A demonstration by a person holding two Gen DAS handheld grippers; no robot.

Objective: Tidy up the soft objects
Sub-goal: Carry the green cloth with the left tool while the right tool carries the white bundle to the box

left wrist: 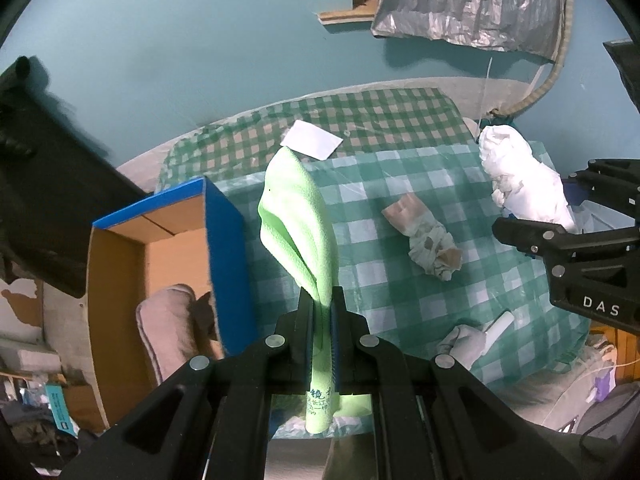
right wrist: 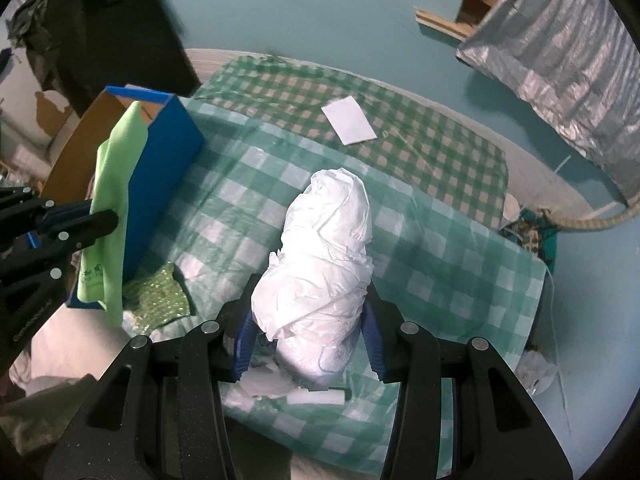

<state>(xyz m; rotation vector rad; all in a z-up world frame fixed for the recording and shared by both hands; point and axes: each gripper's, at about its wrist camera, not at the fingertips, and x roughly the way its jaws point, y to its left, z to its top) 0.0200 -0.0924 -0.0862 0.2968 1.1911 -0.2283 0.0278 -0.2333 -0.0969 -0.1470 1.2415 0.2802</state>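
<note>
My left gripper (left wrist: 322,304) is shut on a light green cloth (left wrist: 298,220) and holds it up just right of the open blue cardboard box (left wrist: 226,248); it also shows in the right wrist view (right wrist: 116,184). My right gripper (right wrist: 308,316) is shut on a white crumpled plastic bundle (right wrist: 324,248) above the checked table; the bundle also shows in the left wrist view (left wrist: 524,176). A crumpled beige-white rag (left wrist: 428,240) lies on the cloth between the two.
A grey soft item (left wrist: 168,332) lies inside the box. A white card (left wrist: 312,140) lies on the far checked cloth (left wrist: 400,120). A green sparkly cloth (right wrist: 160,300) lies by the box. White small items (left wrist: 480,336) sit near the front edge. A silver sheet (left wrist: 472,0) hangs on the wall.
</note>
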